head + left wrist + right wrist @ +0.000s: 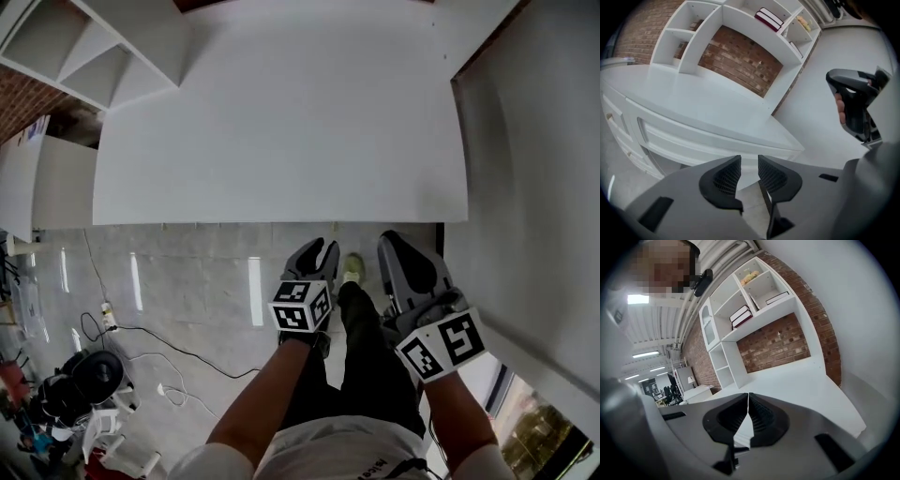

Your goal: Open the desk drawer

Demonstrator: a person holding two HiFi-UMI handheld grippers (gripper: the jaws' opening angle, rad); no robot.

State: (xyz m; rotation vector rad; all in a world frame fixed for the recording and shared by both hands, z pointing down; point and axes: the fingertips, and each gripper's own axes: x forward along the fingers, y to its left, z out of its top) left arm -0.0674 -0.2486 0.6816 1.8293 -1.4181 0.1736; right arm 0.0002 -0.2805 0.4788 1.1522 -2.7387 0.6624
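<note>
Jaws of the left gripper (749,164) were set apart, empty, at lower centre, aimed at the drawer (698,140) front, presumably for a grasp; the right gripper (748,404) was clenched, empty.

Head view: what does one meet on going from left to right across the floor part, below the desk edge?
In order: power strip → left tool → shoe → right tool.
</note>
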